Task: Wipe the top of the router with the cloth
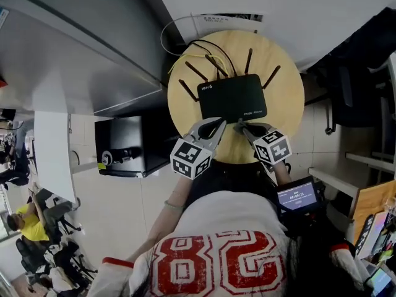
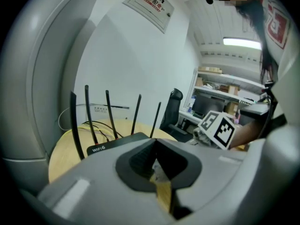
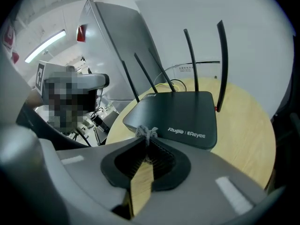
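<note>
Matt black plastic router (image 1: 233, 98), smooth wooden table (image 1: 286, 94)

The black router (image 1: 232, 98) lies flat with antennas raised, a scrap of grey cloth (image 3: 146, 134) touching its near edge.

- Router (image 3: 176, 116), dark case, on the round bench: "Ruijie | Reyee" in pale print at the 5 o'clock corner of its top, read in the right gripper view. "WIFI6" in white on the top at the antenna edge, at the 10 o'clock corner in the head view.
- Shirt (image 1: 216, 252), white, 6 o'clock in the head view: large red numerals reading "28" as framed.
- Wall sign (image 2: 150, 3), 12 o'clock in the left gripper view: red emblem and Chinese characters, too small to read.
- Screen (image 1: 297, 197), 4 o'clock in the head view: pale digits, not legible.
- Wall label (image 3: 190, 68) behind the antennas: print illegible.
</note>
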A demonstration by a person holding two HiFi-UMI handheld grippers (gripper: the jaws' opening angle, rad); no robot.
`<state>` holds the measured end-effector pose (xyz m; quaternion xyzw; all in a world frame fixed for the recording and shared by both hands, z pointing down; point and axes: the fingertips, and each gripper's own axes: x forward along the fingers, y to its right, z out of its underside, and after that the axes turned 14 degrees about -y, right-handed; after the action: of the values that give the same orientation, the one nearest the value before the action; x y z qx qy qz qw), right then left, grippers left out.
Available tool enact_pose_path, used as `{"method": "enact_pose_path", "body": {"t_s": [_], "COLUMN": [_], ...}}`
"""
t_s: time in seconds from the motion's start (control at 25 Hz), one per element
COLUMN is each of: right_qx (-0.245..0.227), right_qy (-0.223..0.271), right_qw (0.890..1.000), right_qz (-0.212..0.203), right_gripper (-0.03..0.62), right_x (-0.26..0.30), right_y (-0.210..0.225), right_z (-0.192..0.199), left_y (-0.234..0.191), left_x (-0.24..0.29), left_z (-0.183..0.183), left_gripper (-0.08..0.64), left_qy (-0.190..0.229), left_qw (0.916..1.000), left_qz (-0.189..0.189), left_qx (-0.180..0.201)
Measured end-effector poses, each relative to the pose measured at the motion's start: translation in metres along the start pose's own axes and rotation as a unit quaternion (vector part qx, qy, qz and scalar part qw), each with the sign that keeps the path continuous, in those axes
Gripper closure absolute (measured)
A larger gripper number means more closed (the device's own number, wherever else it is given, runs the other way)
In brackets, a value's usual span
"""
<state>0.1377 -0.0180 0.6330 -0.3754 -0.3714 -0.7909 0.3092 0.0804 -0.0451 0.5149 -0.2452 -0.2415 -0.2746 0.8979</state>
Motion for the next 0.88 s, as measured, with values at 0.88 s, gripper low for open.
{"method": "enact_pose_path", "body": {"t_s": [0.88], "right_qx": [0.18], "right_qy": [0.136], "right_qw": [0.969], "right_qz": [0.098], "right_gripper": [0.563], "right_x": [0.011], "right_y": [-0.135], "right_z": [0.008], "left_y": [-0.023], "left_x": [-0.118], "left_z": [0.071], "left_gripper": [0.558], "left_qy": [-0.034], "left_qw": [0.9879], "left_qz": [0.127], "left_qx": [0.083]}}
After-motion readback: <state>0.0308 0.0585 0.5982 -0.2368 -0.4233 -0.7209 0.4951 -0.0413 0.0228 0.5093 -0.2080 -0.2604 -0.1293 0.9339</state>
